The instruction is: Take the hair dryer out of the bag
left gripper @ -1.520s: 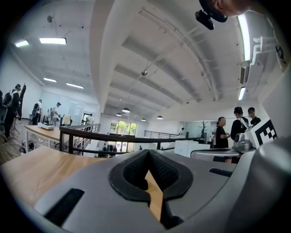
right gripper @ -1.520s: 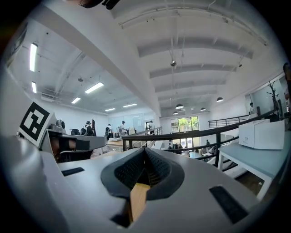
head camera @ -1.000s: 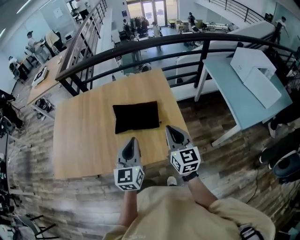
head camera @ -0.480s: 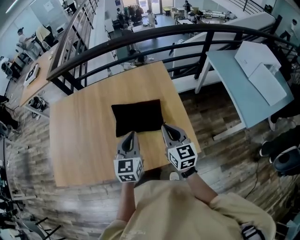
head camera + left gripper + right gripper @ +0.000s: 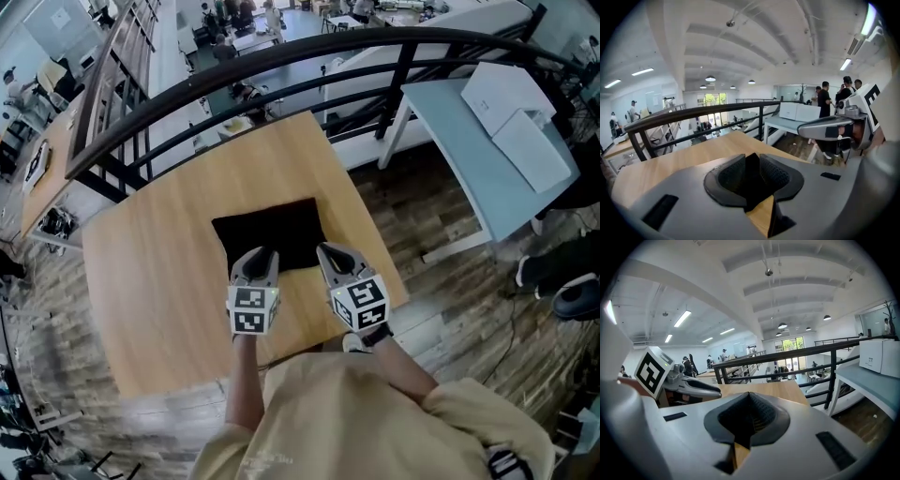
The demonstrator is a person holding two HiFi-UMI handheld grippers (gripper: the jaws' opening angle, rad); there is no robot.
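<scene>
A flat black bag [image 5: 272, 230] lies on the wooden table [image 5: 150, 281], near its middle. The hair dryer is not visible. My left gripper [image 5: 255, 255] reaches over the bag's near edge. Its jaws have just been opening and stand slightly apart in the left gripper view [image 5: 752, 161], with nothing gripped between the pads and only dark showing through the gap. My right gripper [image 5: 330, 251] hovers at the bag's near right corner. Its pads meet in the right gripper view [image 5: 749, 401], shut and holding nothing.
A dark metal railing [image 5: 234, 80] runs behind the table's far edge, with a lower floor beyond it. To the right stands a pale blue table [image 5: 450, 131] carrying white boxes [image 5: 516, 122]. Wooden floor lies between the two tables.
Both grippers have moved forward and down, from the table's near edge to the bag's near edge. The left one now overlaps the bag.
</scene>
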